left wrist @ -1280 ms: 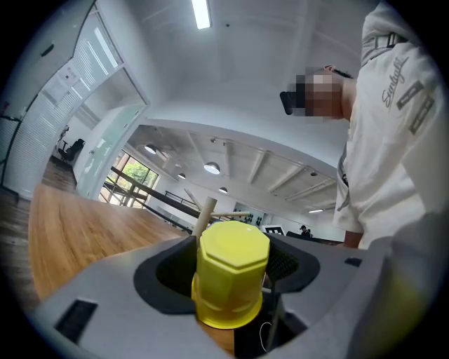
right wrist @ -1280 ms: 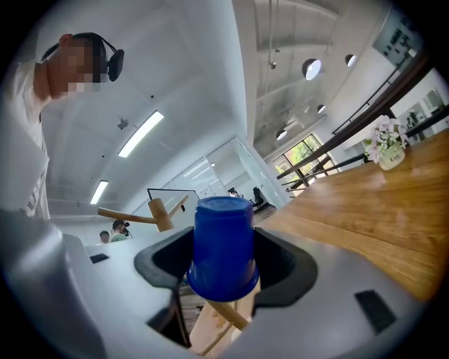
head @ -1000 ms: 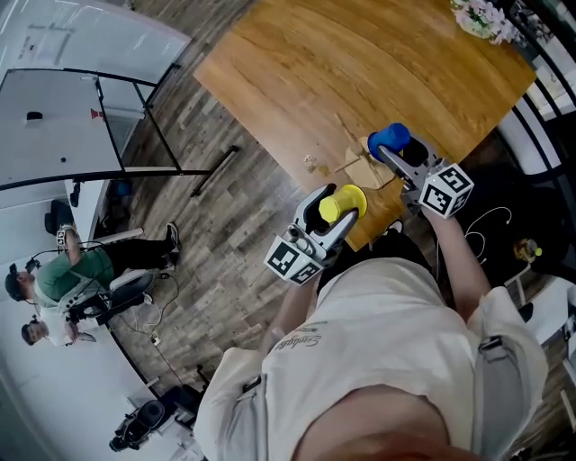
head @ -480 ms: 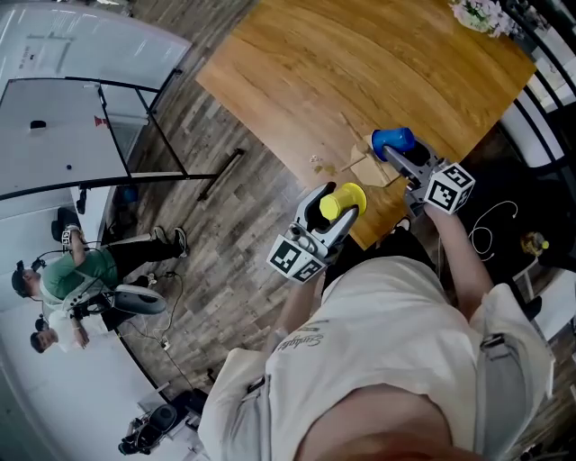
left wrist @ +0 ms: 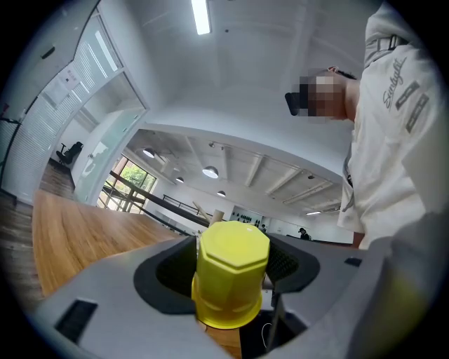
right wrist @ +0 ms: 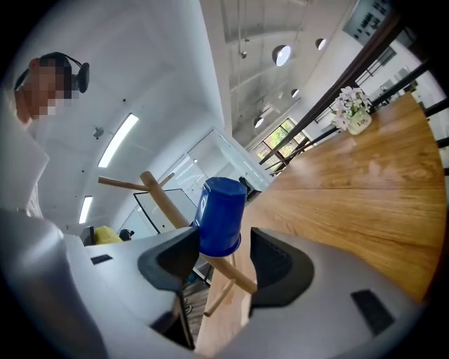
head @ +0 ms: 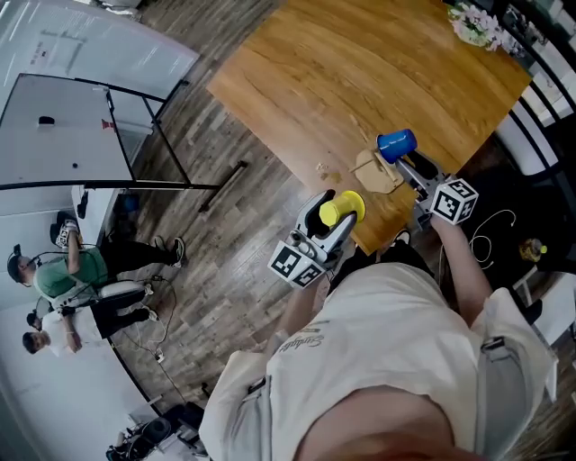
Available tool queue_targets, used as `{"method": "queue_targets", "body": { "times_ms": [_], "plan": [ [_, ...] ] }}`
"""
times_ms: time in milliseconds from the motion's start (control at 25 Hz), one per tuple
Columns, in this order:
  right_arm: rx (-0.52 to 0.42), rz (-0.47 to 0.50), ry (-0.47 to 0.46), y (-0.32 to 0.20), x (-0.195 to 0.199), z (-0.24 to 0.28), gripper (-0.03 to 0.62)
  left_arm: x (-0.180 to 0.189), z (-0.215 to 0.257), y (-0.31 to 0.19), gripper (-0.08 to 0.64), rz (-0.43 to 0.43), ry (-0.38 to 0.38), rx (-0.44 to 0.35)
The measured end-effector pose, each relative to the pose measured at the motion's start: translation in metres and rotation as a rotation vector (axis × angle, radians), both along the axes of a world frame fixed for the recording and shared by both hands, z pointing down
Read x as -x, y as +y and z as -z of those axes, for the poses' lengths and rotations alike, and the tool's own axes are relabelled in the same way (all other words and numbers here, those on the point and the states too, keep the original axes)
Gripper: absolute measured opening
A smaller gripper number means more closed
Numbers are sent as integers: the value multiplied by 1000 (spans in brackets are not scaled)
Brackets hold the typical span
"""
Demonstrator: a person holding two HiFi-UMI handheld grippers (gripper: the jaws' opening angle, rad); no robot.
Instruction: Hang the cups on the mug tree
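Note:
In the head view a wooden mug tree (head: 373, 173) stands near the table's near edge. A blue cup (right wrist: 221, 216) hangs upside down on one of its pegs (right wrist: 165, 203), also seen from above as the blue cup (head: 394, 144). My right gripper (right wrist: 223, 256) is open around it. The jaws have just been closing, with the cup between them and a gap at the right pad. My left gripper (left wrist: 231, 280) is shut on a yellow cup (left wrist: 230, 270), held base outward off the table's edge, below and left of the tree (head: 342, 208).
The wooden table (head: 360, 72) carries a flower pot (head: 475, 22) at its far corner. A glass partition on a black frame (head: 63, 135) stands left on the plank floor. People sit at lower left (head: 63, 270). A cable (head: 490, 234) lies on the right.
My right gripper has sunk a little at the mug tree with the blue cup between its jaws. My left gripper has shifted slightly with the yellow cup.

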State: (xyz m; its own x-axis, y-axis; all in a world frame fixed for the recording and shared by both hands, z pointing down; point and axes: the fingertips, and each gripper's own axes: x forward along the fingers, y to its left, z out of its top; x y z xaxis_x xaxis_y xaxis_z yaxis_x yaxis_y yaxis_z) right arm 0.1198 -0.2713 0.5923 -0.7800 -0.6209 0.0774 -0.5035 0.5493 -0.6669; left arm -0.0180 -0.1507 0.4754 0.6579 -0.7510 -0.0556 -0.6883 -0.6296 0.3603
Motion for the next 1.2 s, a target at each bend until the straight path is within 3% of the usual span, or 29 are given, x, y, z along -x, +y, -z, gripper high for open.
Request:
{"method": "queue_targets", "body": {
  "times_ms": [200, 320, 560, 760, 1200],
  "plan": [
    [-28, -53, 66, 17, -16, 9, 130, 4, 7, 5, 287, -17, 5, -36],
    [-71, -49, 136, 28, -18, 18, -8, 7, 14, 2, 287, -26, 1, -64],
    [-141, -40, 235, 49, -22, 31, -8, 10, 17, -5, 287, -47, 1, -81],
    [-169, -42, 274, 58, -19, 35, -8, 14, 16, -26, 287, -42, -52, -114],
    [-174, -123, 280, 78, -36, 40, -8, 12, 9, -55, 287, -81, -42, -133]
  ]
}}
